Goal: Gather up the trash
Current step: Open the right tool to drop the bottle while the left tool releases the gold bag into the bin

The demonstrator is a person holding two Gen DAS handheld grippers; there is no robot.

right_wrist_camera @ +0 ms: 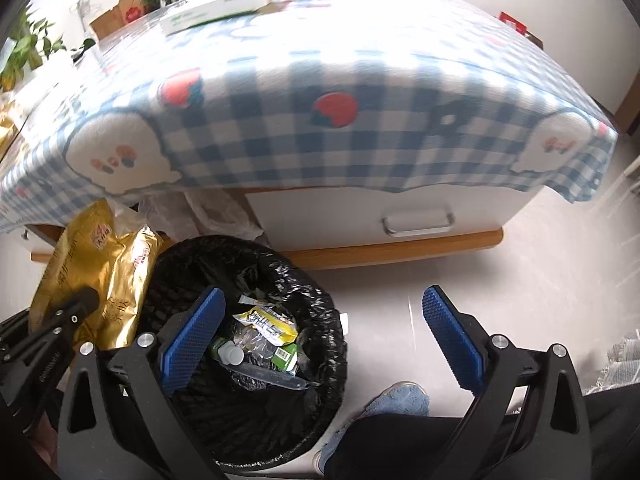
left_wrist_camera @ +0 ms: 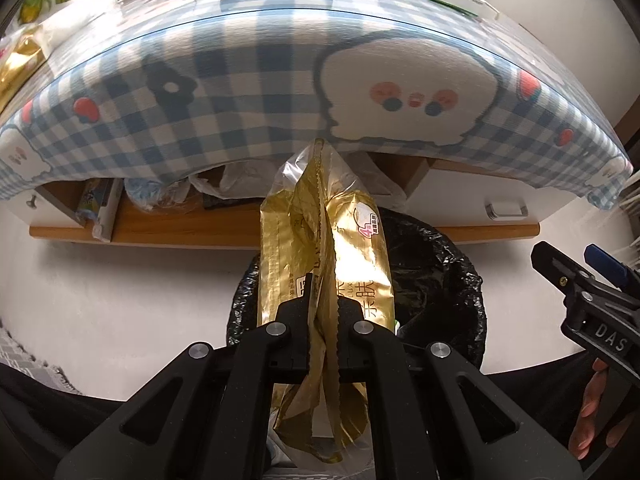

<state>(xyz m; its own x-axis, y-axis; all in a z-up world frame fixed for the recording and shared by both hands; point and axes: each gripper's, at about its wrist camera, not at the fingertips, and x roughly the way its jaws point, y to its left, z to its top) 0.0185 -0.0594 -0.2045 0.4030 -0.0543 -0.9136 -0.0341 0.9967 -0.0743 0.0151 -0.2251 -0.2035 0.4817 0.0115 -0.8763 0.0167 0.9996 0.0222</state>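
Left gripper [left_wrist_camera: 324, 316] fingers are clenched on the gold wrapper [left_wrist_camera: 320, 248], which hangs at the 9 o'clock rim of the black-lined trash bin [right_wrist_camera: 256, 408]. Right gripper [right_wrist_camera: 320, 332] fingers stand released and empty above the bin, whose contents include a yellow packet [right_wrist_camera: 266, 322]. Checked cloth covers the counter [right_wrist_camera: 320, 128] at 12 o'clock.

Left wrist view: looking steeply down along its fingers [left_wrist_camera: 352, 316], close above the bin [left_wrist_camera: 440, 264]. Right wrist view: angling down likewise. Both are sharing the bin and the surface's checked cloth [right_wrist_camera: 360, 128].
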